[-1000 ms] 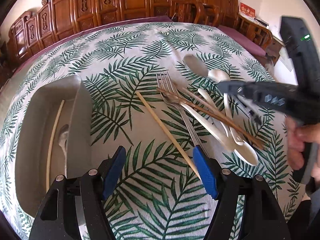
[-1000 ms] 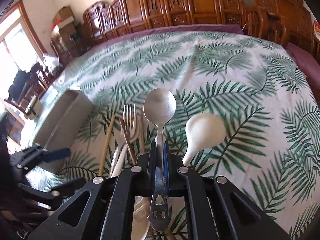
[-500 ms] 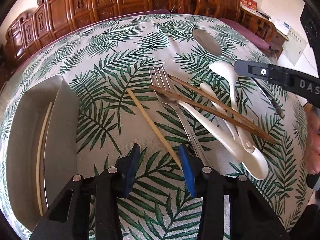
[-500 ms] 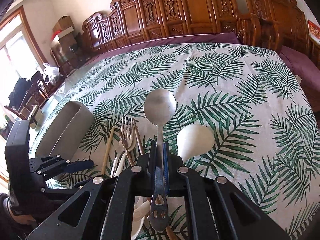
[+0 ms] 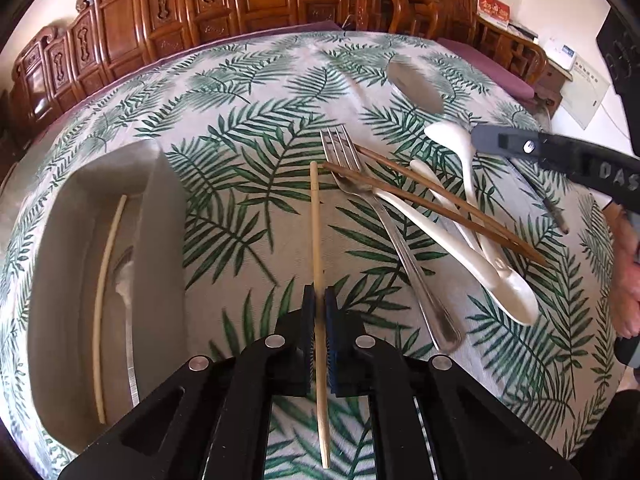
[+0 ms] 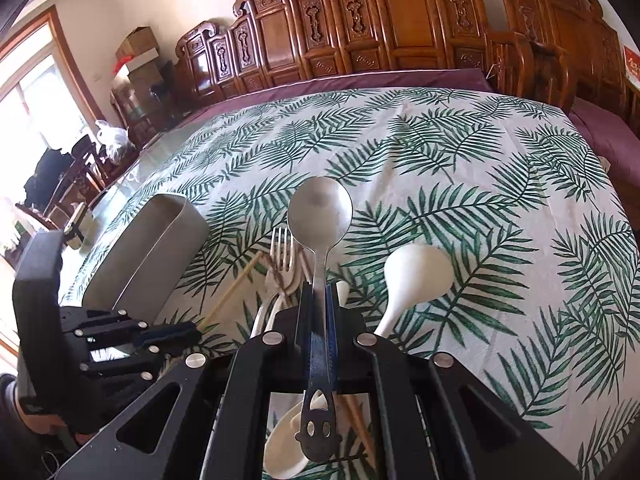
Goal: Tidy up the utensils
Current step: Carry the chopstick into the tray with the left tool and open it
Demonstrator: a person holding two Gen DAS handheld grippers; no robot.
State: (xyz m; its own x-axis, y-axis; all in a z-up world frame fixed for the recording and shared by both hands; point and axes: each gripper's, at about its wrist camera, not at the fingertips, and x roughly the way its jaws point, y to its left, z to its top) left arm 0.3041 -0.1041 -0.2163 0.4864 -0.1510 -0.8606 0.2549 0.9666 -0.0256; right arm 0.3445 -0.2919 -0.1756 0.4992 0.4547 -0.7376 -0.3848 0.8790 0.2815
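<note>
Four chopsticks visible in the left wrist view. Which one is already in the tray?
The pale, light-coloured chopstick lying inside the grey tray. Its pale twin is clamped in the left gripper; the two dark brown chopsticks lie on the utensil pile.

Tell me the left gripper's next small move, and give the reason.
Probably lift and swing left toward the grey metal tray. The left gripper is shut on the pale wooden chopstick, and a matching pale chopstick already lies in that tray.

Palm-print tablecloth (image 5: 256, 128) carries a grey tray (image 5: 168, 216), fork (image 5: 360, 192), 2 brown chopsticks (image 5: 440, 200), white spoons (image 5: 460, 148).
</note>
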